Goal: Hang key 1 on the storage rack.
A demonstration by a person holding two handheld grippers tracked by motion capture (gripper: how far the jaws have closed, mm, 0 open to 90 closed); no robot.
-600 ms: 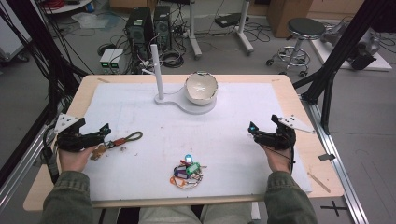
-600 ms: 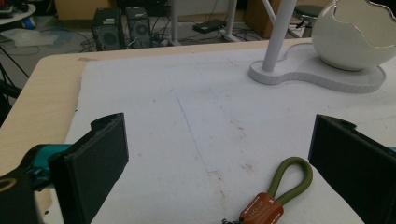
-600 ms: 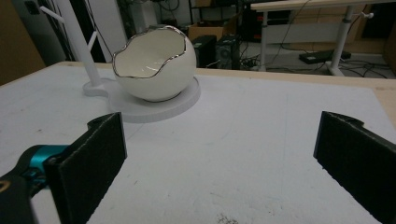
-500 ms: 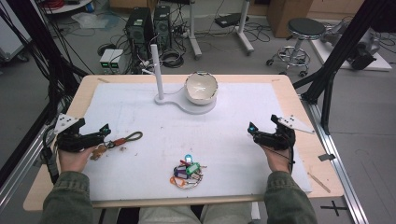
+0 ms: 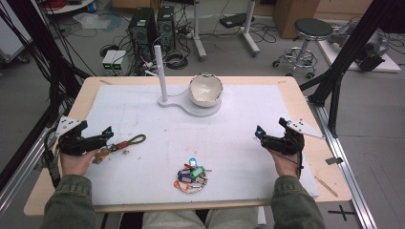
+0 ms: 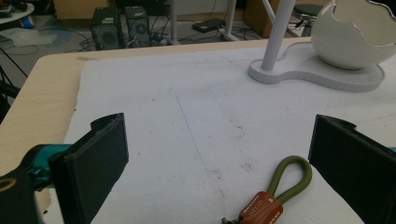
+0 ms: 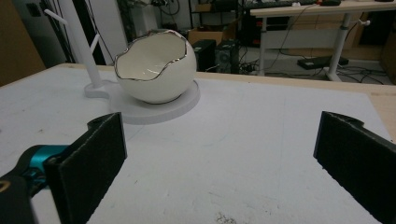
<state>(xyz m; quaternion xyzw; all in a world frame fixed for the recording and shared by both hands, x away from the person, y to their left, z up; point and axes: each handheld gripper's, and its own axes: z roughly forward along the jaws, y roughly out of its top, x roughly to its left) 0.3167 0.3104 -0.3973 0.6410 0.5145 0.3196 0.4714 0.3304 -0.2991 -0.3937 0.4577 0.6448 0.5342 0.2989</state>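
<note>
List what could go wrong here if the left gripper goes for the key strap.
1. The olive strap loop lies flat on the white mat, so the open left gripper may scrape the mat or push it away.
2. The eggshell bowl merely sits on its stand's base; a careless sweep could topple it.

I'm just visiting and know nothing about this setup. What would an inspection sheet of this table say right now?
Surface: white mat on a wooden table; faint marks and crumbs.
Job's things: eggshell-shaped bowl on a white stand with an upright post; olive loop keychain with a brown tag; pile of small colourful items near the front edge.
Clutter: nothing seen beyond the crumbs.
Grippers: left gripper open, next to the keychain; right gripper open over bare mat.
Cables: one trails from the left gripper down the table's side.
Surroundings: computer towers, floor cables, a stool, black frame struts.
</note>
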